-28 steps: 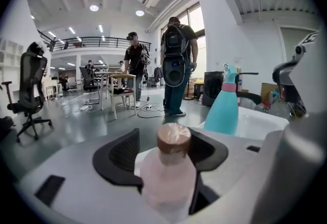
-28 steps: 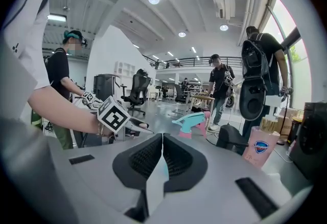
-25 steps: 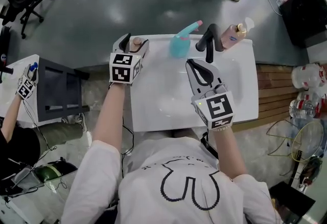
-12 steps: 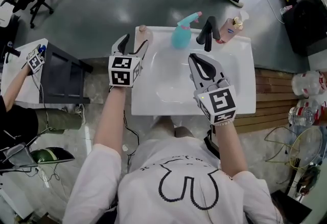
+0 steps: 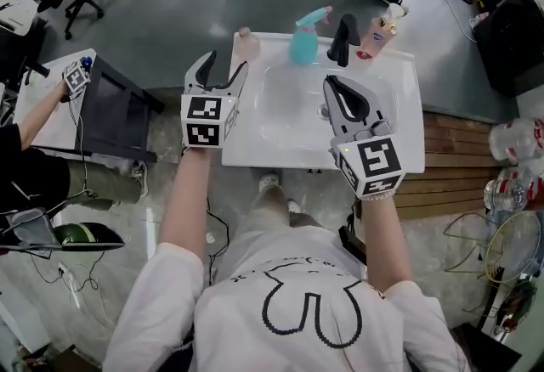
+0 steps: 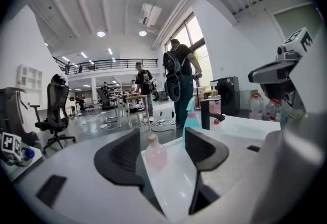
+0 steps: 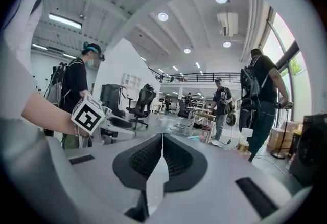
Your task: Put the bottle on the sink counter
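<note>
The small pink bottle (image 5: 247, 43) stands upright on the far left corner of the sink's tabletop (image 5: 242, 143), seemingly placed clear of the basin (image 5: 297, 111), with the left tool (image 5: 223, 67) wide open and empty just short of it and the right tool (image 5: 331, 84) closed on nothing.

Left gripper (image 5: 227, 62) farther back from the bottle (image 5: 246, 44), clear gap now between them

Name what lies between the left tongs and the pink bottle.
Only bare sink counter separates the open left tongs from the pink bottle, per the left gripper view.
</note>
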`<state>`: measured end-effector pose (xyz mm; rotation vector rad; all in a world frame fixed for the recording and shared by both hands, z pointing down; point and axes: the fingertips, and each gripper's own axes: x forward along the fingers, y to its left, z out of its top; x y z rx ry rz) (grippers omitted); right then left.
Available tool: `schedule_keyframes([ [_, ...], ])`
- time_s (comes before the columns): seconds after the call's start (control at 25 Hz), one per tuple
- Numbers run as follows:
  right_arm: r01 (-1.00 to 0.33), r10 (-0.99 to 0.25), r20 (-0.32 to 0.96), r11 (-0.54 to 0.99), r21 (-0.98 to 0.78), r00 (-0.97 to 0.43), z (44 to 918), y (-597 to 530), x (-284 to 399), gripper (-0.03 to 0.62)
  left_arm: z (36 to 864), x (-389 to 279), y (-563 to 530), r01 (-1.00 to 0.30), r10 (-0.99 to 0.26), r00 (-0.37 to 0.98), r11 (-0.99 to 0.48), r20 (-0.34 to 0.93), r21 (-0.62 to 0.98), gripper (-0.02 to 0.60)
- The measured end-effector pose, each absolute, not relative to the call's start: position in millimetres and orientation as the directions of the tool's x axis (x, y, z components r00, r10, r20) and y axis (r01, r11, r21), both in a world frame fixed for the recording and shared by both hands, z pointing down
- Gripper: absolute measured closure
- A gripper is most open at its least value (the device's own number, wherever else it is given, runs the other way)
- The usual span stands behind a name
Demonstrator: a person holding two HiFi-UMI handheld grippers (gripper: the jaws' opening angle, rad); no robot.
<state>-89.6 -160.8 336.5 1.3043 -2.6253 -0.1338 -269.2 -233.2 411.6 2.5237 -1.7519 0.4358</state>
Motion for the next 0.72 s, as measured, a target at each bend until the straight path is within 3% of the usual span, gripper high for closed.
schedule_keyframes([
  [0.24, -0.792, -0.812, 0.082, 0.582, 0.183, -0.578, 317.8, -137.7, -79.5, 0.563, 382.2, -267.8, -200.6, -0.933, -0.934, 0.314, -0.337, 0.172, -0.126, 0.394],
  [0.48, -0.800, -0.821, 0.049, 0.567, 0.196, -0.570, 306.2, -120.4, -69.2, 0.563, 361.2, -268.9, -173.8, -0.954, -0.966, 0.229, -0.247, 0.122, -0.170, 0.561],
  [0.72, -0.810, -0.824, 0.012, 0.559, 0.180, -0.566, 291.1, -106.3, -63.3, 0.563, 335.8, -270.9, -146.1, -0.963, -0.977, 0.198, -0.208, 0.074, -0.170, 0.572],
])
